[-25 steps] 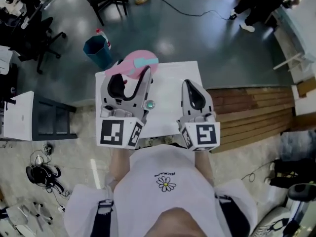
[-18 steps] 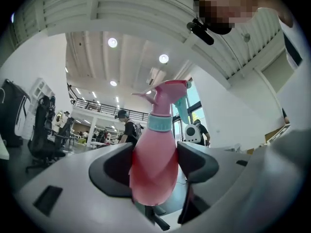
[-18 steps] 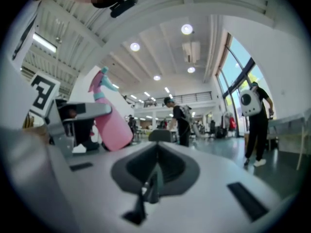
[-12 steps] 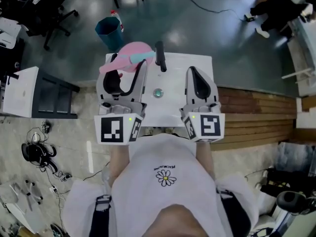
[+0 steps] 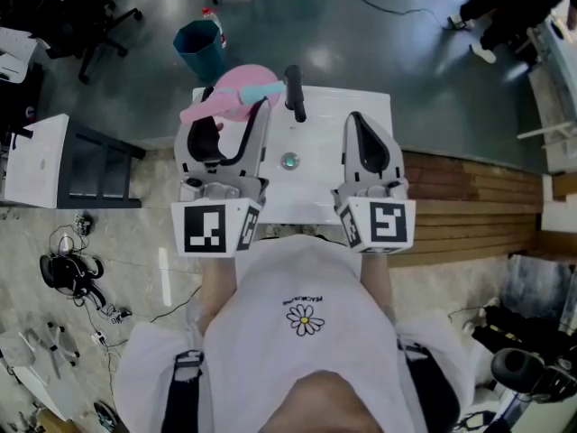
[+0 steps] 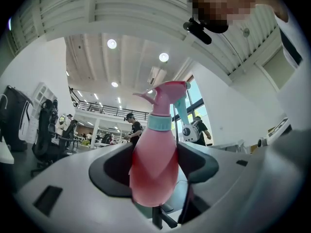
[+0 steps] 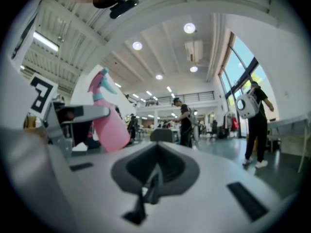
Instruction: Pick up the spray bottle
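The spray bottle [image 5: 236, 96] is pink with a teal collar and trigger. My left gripper [image 5: 236, 123] is shut on it and holds it up over the far left part of the white table [image 5: 315, 197]. In the left gripper view the bottle's body [image 6: 151, 169] fills the gap between the two dark jaws, nozzle pointing up and left. My right gripper [image 5: 361, 129] hovers over the table's right side, shut with nothing in it; its jaws [image 7: 154, 174] meet in the right gripper view. The bottle [image 7: 109, 127] also shows at that view's left.
A small round teal thing [image 5: 288, 161] and a black handle-like object [image 5: 294, 93] lie on the table. A blue bin [image 5: 200, 48] stands on the floor beyond the table, office chairs [image 5: 81, 16] at far left, a white cabinet [image 5: 41, 165] to the left, wooden flooring [image 5: 478, 197] to the right.
The head view has shifted, and the black object on the table has come into sight. The left gripper still holds the bottle; both grippers sit slightly farther over the table.
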### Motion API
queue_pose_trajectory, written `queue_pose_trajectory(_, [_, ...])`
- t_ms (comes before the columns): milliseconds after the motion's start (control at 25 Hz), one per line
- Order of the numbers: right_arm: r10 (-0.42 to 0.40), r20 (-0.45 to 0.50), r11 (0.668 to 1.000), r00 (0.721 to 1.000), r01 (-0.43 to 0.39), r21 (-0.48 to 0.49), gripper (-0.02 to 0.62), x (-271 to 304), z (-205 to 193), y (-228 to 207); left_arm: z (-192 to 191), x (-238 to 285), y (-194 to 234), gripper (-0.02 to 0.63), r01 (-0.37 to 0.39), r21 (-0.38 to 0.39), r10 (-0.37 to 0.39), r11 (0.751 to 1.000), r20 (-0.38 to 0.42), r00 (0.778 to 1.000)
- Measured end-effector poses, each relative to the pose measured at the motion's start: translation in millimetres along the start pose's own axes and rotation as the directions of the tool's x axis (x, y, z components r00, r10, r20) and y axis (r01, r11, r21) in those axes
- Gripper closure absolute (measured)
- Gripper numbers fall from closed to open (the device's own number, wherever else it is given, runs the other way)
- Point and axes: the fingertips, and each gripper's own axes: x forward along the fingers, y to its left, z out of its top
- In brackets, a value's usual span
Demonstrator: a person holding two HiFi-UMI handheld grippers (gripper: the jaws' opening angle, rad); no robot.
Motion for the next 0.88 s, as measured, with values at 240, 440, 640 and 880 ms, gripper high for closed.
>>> queue_pose_trajectory(240, [0.018,-0.004,1.000,1.000,-0.018,-0.003,0.566,-0.4,0.5,4.4,-0.1,-0.2,-3.4,0.307,0.012,-0.021,-0.012,1.000,0.007,1.000])
queue_pose_trajectory(440, [0.014,-0.008,1.000,1.000,-0.014,-0.008,0.566,-2.0,-1.4,2.8,-0.8,-1.2,-4.0,0.307,0.013,-0.019,-0.013,1.000,0.012,1.000])
queue_pose_trajectory(640, [-0.005,0.001,1.000,1.000,0.005,-0.015,0.566,-6.1,0.7,-4.2,-0.4,-1.8,-8.7,0.307,0.018,-0.021,-0.018,1.000,0.028,0.999])
queue_pose_trajectory(880, [-0.018,-0.003,1.000,1.000,0.018,-0.025,0.566,-10.5,-0.9,-10.2,0.2,-1.1,-15.0,0.307,0.029,-0.015,-0.029,0.999,0.042,0.999])
